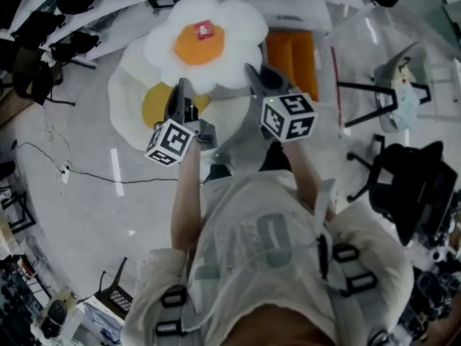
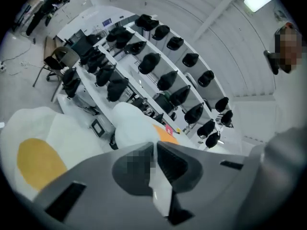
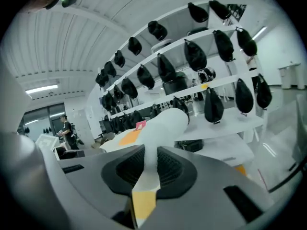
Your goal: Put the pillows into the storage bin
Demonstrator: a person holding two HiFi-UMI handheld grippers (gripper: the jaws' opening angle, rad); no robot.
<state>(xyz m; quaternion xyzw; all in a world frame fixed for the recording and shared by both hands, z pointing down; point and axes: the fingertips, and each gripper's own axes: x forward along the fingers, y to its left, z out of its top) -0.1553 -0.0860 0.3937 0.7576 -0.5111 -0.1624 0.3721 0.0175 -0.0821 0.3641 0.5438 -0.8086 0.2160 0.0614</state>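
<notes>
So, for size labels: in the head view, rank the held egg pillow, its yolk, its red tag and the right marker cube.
1. Egg pillow
2. Yolk and right marker cube: look alike, cube nearer camera, unranked
3. Red tag

A: Upper pillow (image 1: 205,42) noted: fried-egg shape, white rim, orange yolk, red tag. Held raised by its near edge.
B: Lower pillow (image 1: 137,92): yellow yolk, laid flat on the floor, partly overlapped.
</notes>
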